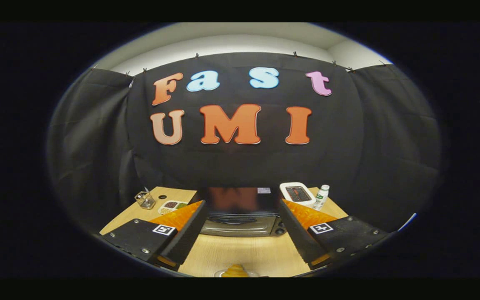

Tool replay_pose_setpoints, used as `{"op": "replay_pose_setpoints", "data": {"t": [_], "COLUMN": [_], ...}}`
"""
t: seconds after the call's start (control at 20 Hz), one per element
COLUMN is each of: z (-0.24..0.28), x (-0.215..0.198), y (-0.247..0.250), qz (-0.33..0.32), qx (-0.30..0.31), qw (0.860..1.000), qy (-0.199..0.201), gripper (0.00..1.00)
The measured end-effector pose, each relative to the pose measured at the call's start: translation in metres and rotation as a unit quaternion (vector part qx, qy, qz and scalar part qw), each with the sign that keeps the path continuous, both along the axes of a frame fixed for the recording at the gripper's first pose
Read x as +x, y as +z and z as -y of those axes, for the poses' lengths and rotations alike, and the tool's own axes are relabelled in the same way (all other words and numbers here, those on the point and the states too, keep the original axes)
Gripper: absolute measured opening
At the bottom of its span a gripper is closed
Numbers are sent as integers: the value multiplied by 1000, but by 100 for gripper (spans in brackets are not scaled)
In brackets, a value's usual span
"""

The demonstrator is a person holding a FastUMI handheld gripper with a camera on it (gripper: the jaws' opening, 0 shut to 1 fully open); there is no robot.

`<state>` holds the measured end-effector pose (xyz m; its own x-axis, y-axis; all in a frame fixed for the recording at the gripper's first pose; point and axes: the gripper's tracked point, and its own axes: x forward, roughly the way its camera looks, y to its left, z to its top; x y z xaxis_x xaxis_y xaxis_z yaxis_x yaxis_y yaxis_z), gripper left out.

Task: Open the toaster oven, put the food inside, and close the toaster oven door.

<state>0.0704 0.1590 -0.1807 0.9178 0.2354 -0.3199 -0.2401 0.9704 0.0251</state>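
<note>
The toaster oven [240, 214] stands on the wooden table [240, 254], straight ahead beyond my fingers, with a dark glossy top and a silver front. Its door looks closed, and knobs [280, 230] sit at its right end. A piece of orange-yellow food [235, 271] on a small white plate lies on the table close below me, between the fingers and nearer than their tips. My gripper [242, 204] is open, its fingers spread wide to either side of the oven with nothing between them.
A clear glass container [144, 200] and a small tray of food [172, 206] sit at the table's back left. A white tray [298, 193] and a small plastic bottle [321, 196] stand at the back right. Black cloth walls close in the booth.
</note>
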Motion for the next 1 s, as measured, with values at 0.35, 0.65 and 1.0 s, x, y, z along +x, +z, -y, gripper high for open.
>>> {"op": "replay_pose_setpoints", "data": {"t": [0.35,0.65,1.0], "z": [-40,-61,-67], "x": [31,63,85], "y": [-81,-132,-166], "qz": [-54,-96,-131], "qx": [-12,-31,-58], "qw": [998,995,990], "qy": [20,21,4], "gripper": [100,100,100]}}
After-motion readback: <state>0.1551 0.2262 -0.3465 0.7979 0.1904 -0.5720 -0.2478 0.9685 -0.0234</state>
